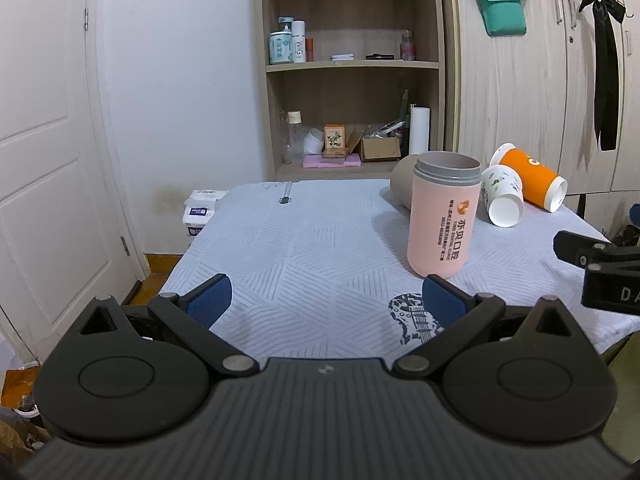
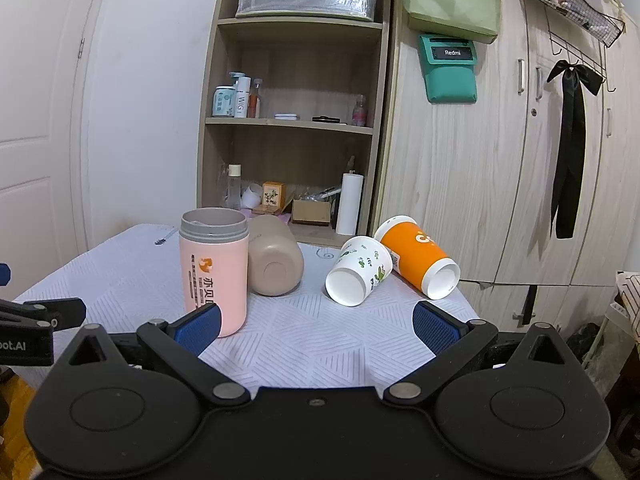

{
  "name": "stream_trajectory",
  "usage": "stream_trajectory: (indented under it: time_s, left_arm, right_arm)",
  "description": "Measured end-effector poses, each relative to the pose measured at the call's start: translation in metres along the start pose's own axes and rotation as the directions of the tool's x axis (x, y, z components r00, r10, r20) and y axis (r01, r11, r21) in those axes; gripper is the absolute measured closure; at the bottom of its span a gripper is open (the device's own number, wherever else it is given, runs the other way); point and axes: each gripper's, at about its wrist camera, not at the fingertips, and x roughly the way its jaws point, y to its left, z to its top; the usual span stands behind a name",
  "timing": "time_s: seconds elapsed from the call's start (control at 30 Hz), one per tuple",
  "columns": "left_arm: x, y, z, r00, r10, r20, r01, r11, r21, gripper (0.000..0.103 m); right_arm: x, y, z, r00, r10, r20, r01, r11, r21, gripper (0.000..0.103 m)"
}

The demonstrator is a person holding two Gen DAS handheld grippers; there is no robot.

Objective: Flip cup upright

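Note:
A pink cup (image 1: 442, 216) (image 2: 214, 268) with a grey rim stands upright on the cloth-covered table (image 1: 300, 248) (image 2: 304, 340). Behind it a beige cup (image 2: 276, 266) (image 1: 402, 184) lies on its side. A white cup with green prints (image 2: 358, 272) (image 1: 502, 196) and an orange cup (image 2: 418, 258) (image 1: 530, 178) also lie on their sides. My left gripper (image 1: 326, 300) is open and empty, left of the pink cup. My right gripper (image 2: 316, 326) is open and empty, in front of the white cup; it shows at the right edge of the left wrist view (image 1: 600, 264).
An open wooden shelf (image 2: 292, 120) with bottles and boxes stands behind the table. Wardrobe doors (image 2: 500, 160) are to the right, with a green pouch and a black ribbon hanging. A white door (image 1: 44, 160) is at the left. A tissue pack (image 1: 200, 210) lies by the table's far left corner.

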Motion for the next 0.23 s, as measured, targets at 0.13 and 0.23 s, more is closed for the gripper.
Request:
stream_trajectory:
  time_s: [0.13, 0.23]
  left_arm:
    - [-0.0027, -0.0005, 0.0003, 1.000, 0.007, 0.011, -0.007, 1.000, 0.006, 0.000]
    - [-0.0034, -0.0005, 0.0013, 1.000, 0.004, 0.016, -0.005, 1.000, 0.006, 0.000]
  right_arm:
    - [-0.0004, 0.0002, 0.0005, 1.000, 0.001, 0.002, -0.001, 1.000, -0.003, 0.000]
    - [-0.0008, -0.0001, 0.0004, 1.000, 0.002, 0.003, -0.002, 1.000, -0.001, 0.000]
